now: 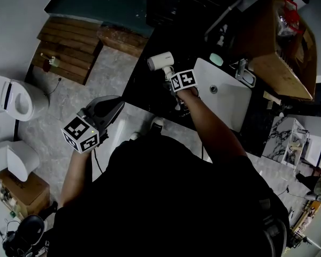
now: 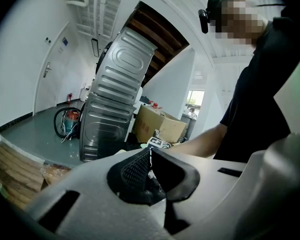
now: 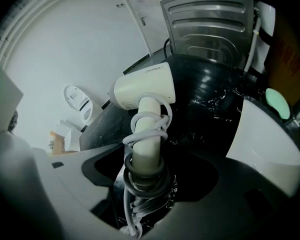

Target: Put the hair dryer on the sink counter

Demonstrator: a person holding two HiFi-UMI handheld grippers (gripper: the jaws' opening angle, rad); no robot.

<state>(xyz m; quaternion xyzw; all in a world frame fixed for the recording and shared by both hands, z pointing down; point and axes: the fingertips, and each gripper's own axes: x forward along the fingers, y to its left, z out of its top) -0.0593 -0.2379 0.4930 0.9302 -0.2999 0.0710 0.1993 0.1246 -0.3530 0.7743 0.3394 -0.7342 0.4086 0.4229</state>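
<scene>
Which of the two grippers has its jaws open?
The right gripper: its jaws stand apart around the handle of the hair dryer. The left gripper has its jaws together, empty.

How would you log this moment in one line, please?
hair dryer: lying on sink counter | right hand-held gripper: open, hair dryer between jaws | left hand-held gripper: shut, empty

white hair dryer point(image 3: 145, 86) with pale grey cord point(image 3: 146, 132); black counter point(image 1: 150, 90), faintly white-veined; white sink point(image 1: 230, 103); mint-green soap point(image 1: 216, 59).
</scene>
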